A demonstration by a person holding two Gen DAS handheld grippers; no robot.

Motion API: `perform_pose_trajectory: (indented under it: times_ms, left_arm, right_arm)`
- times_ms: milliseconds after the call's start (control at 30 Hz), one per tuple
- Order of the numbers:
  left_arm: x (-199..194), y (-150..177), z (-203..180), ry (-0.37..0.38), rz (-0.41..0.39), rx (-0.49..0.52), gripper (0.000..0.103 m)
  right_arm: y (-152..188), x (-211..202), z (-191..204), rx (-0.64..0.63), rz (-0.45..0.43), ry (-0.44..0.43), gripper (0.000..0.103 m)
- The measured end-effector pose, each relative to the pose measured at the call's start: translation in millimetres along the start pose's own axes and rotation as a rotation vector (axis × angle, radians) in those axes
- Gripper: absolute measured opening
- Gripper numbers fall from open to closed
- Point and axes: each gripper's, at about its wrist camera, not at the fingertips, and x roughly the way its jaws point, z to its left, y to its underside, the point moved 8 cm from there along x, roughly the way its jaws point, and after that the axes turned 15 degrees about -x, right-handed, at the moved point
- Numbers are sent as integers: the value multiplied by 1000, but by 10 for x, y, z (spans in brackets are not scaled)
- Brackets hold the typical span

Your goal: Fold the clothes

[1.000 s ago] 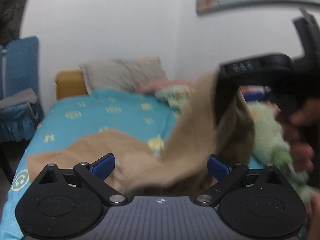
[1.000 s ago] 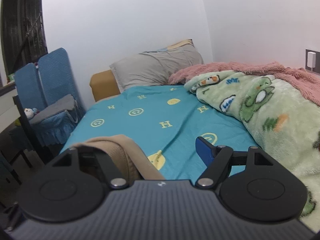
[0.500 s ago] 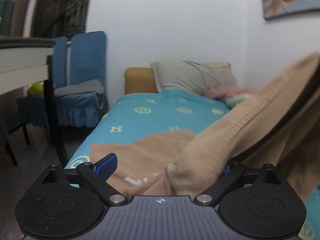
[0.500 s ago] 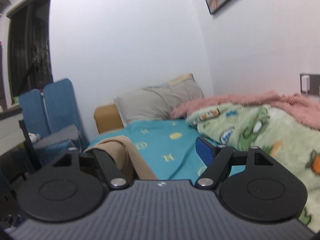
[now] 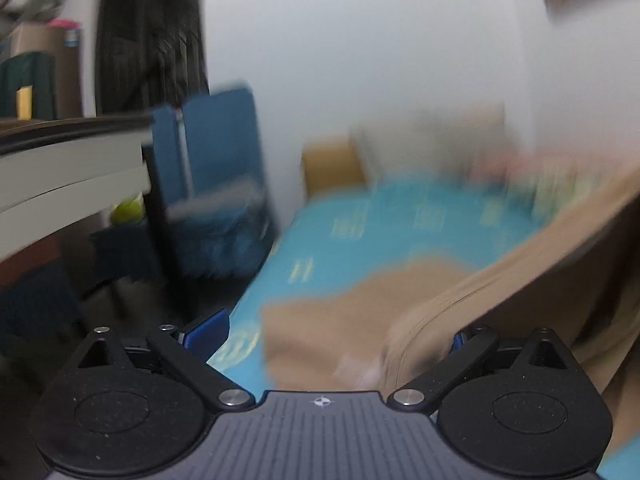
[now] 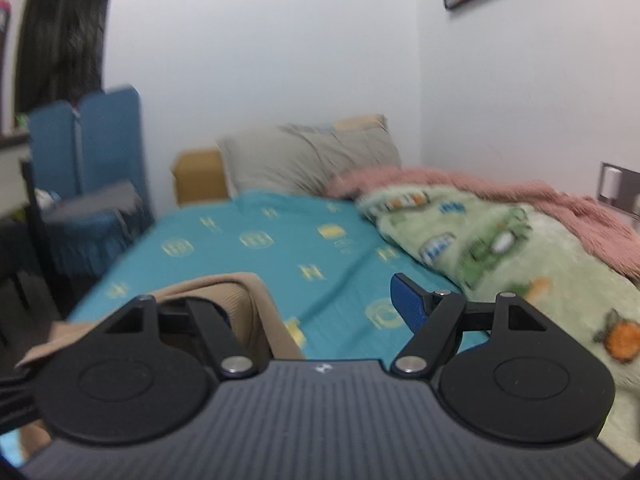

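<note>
Tan garment (image 5: 352, 320): partly spread on the teal bed (image 6: 280, 248), one fold draped over each claw's inner finger. My left claw (image 5: 336, 332): spread wide. My right claw (image 6: 316, 304): spread wide too.

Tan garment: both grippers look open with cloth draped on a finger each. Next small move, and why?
Probably lower the raised fold of the tan garment onto the part lying flat on the teal bedsheet. Left gripper and right gripper stand open, cloth hooked over one finger each.
</note>
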Motion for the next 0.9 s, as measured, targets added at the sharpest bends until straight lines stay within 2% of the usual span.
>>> perform_pose_trajectory:
  times_ms: [33, 67, 100, 133, 200, 267, 367, 433, 533, 667, 800, 900]
  left_arm:
    - [63, 134, 18, -39, 74, 36, 100]
    - [98, 254, 32, -35, 138, 43, 101]
    - [100, 317, 62, -20, 172, 23, 101]
    - [78, 303, 113, -27, 168, -13, 101]
    - [-42, 118, 251, -57, 89, -98, 101]
    - [-208, -103, 430, -56, -3, -195, 102]
    - [-555, -401, 652, -26, -129, -304, 103]
    - [-836, -574, 681, -14, -207, -314, 103]
    - [-1244, -800, 735, -8, -306, -314, 103]
    - [-1823, -1076, 856, 14, -388, -370, 103]
    - [-2448, -1705, 1080, 57, -503, -461, 103]
    - [-2994, -2240, 1205, 83, -601, -481, 103]
  right_arm:
    - [18, -17, -43, 0, 2, 45, 74]
    - [16, -54, -76, -2, -9, 70, 80]
    - [9, -93, -99, -6, -23, 77, 85]
    - [4, -130, -110, -10, -31, 77, 86]
    - [26, -195, -114, -34, -24, 85, 86]
    - [80, -235, -131, -64, 1, 88, 86]
    - [256, -248, -125, -102, 98, 38, 87]
    - [358, -324, -112, -100, 132, 10, 87]
    - [338, -515, -122, -69, 119, 8, 87]
    - [-93, -965, -292, 24, 1, 17, 87]
    - [-972, -1607, -447, 19, -201, 20, 87]
    - [-1682, -2169, -603, 28, -345, 29, 87]
